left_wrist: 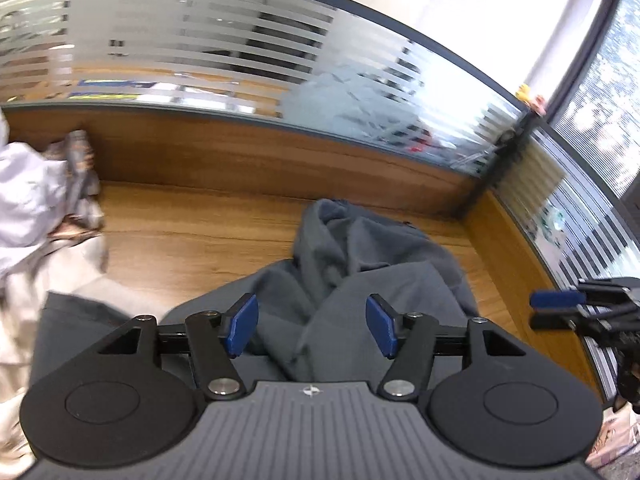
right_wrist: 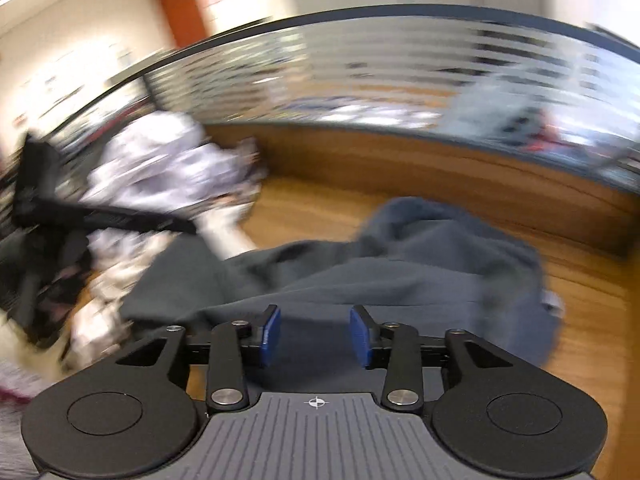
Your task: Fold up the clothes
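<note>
We see the grey garment (left_wrist: 360, 264) lying crumpled on the wooden desk (left_wrist: 192, 232), directly ahead of and beneath the left claw (left_wrist: 312, 326). Its bunched folds rise between and beyond the blue pads (left_wrist: 242, 326). The left jaws stand wide apart and hold nothing; whether the pads brush the cloth we cannot tell.

From the right wrist, the same garment (right_wrist: 400, 264) spreads across the desk (right_wrist: 580, 280) in front of the right claw (right_wrist: 314, 336), with cloth also lying under the jaws. These jaws too are spread, somewhat less than the left, and nothing is clamped between the pads (right_wrist: 362, 338).

The right claw (left_wrist: 560, 308) shows at the right edge of the left view, cut off by the frame, just beside the garment's far side.

A heap of pale clothes (left_wrist: 36, 208) sits at the left, well apart from the left pads. The right view is heavily smeared, so the heap (right_wrist: 160, 168) and a dark shape (right_wrist: 44, 216) beside it are hard to make out.
</note>
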A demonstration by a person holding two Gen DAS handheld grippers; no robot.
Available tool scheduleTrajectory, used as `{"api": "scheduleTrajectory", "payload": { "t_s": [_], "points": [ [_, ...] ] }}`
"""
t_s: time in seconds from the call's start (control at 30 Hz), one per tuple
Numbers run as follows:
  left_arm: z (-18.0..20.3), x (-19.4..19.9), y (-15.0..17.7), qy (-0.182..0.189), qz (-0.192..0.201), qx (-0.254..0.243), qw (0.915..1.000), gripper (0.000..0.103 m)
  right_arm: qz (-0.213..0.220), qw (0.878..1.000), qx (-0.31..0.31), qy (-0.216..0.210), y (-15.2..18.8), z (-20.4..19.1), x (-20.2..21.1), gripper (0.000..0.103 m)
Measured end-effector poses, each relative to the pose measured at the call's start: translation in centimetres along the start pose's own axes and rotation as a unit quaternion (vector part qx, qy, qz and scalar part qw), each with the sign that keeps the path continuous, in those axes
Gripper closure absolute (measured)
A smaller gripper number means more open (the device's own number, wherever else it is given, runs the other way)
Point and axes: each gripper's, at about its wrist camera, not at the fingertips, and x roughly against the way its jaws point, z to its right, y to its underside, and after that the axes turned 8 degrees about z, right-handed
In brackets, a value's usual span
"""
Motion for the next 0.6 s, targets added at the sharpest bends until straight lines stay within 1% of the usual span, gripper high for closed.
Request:
{"api": "scheduleTrajectory", "payload": {
  "t_s": [0.1, 0.17, 0.33, 0.4, 0.6],
  "points": [
    [1.4, -1.7, -0.1, 0.02, -0.009, -0.007, 0.9997, 0.035, 0.005, 0.998, -0.032, 0.059, 0.8, 3.0, -0.3, 0.058],
    [2.9, -3.4, -0.1, 0.038, -0.019, -0.016, 0.9989, 0.035, 0.006, 0.995, -0.058, 0.085, 1.5, 5.1, -0.7, 0.057],
    [7.2, -7.6, 0.0, 0.077, -0.04, -0.064, 0.9941, 0.034, 0.003, 0.985, -0.119, 0.122, 3.0, 9.3, -1.7, 0.057],
    [9.0, -9.5, 0.1, 0.096, -0.049, -0.083, 0.9907, 0.034, 0.001, 0.982, -0.129, 0.136, 3.6, 10.3, -1.8, 0.056],
    [13.7, -15.7, 0.7, 0.126, -0.083, -0.125, 0.9806, 0.034, -0.015, 0.973, -0.143, 0.181, 5.6, 12.5, -1.6, 0.056]
  ]
}}
